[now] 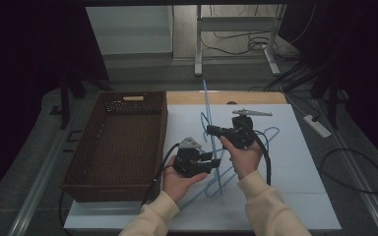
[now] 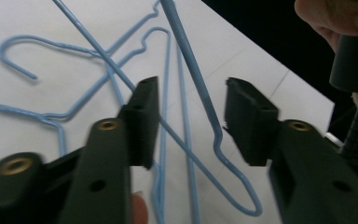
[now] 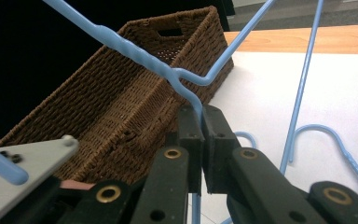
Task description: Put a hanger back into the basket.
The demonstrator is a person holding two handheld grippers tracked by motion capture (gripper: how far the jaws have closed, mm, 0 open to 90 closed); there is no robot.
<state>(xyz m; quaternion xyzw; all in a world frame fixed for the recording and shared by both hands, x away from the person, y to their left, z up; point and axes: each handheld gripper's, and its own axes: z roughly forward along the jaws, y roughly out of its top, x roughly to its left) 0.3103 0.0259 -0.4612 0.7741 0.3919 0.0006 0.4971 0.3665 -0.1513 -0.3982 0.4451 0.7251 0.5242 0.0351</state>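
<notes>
R gripper (image 3: pixel 200 116) is clamped on a blue hanger (image 3: pixel 144 58), jaws pinched tight on the wire just below a bend, holding it up off the sheet; in the high view the R gripper (image 1: pixel 210 130) points left toward the basket (image 1: pixel 81 162), wire rising past it toward the table's far edge. L gripper (image 2: pixel 191 119) sits part-open around a lower stretch of a blue wire (image 2: pixel 200 93): wire runs between the pads, touching neither. In the high view the L gripper (image 1: pixel 215 162) is just below and left of the R one, close together. More hangers (image 2: pixel 37 51) lie tangled flat on the white sheet (image 1: pixel 295 162) under both hands. Basket stands left of the sheet, alongside it.
</notes>
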